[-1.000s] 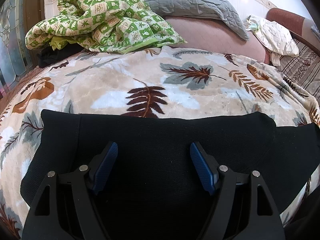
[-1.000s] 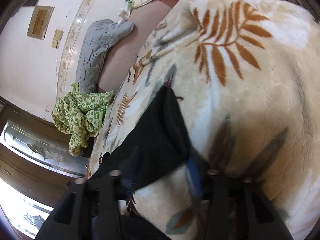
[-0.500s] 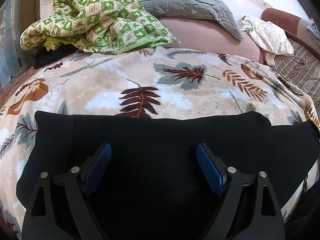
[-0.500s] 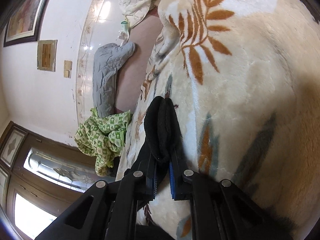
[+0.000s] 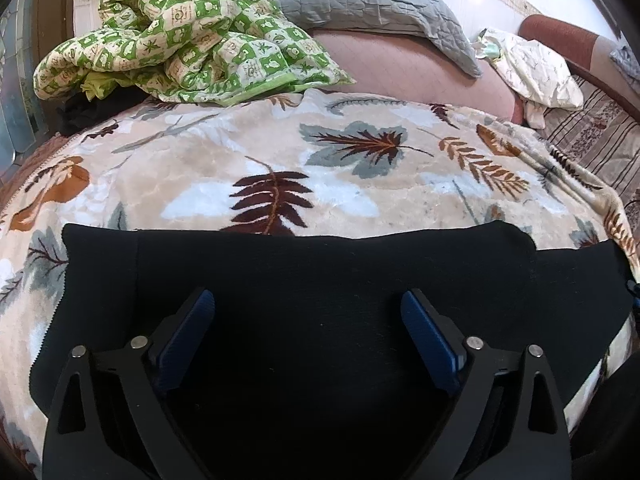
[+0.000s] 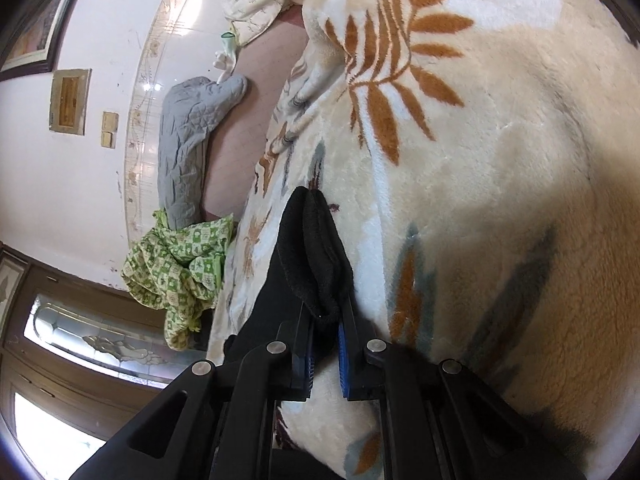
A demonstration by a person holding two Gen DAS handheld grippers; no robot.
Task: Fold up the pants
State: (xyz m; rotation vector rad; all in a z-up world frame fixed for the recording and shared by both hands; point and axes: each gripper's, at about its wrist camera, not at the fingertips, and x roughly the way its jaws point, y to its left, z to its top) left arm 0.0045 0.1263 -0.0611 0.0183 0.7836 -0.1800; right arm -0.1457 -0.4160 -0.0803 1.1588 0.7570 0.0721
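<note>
The black pants (image 5: 312, 292) lay flat across the leaf-print blanket (image 5: 280, 168) on the bed. The left claw (image 5: 308, 320) hovered over them, its jaws having just opened wide, gripping nothing. The right claw (image 6: 325, 344) was clamped on a bunched edge of the pants (image 6: 312, 248) (no readable writing anywhere).

The pants (image 5: 320, 280) lie on the blanket (image 5: 280, 168), with the quilt (image 5: 192, 32) and pillow (image 5: 360, 0) behind.

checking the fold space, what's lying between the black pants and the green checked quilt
Only bare leaf-print blanket lies between the pants and the green quilt, as the left wrist view shows.
</note>
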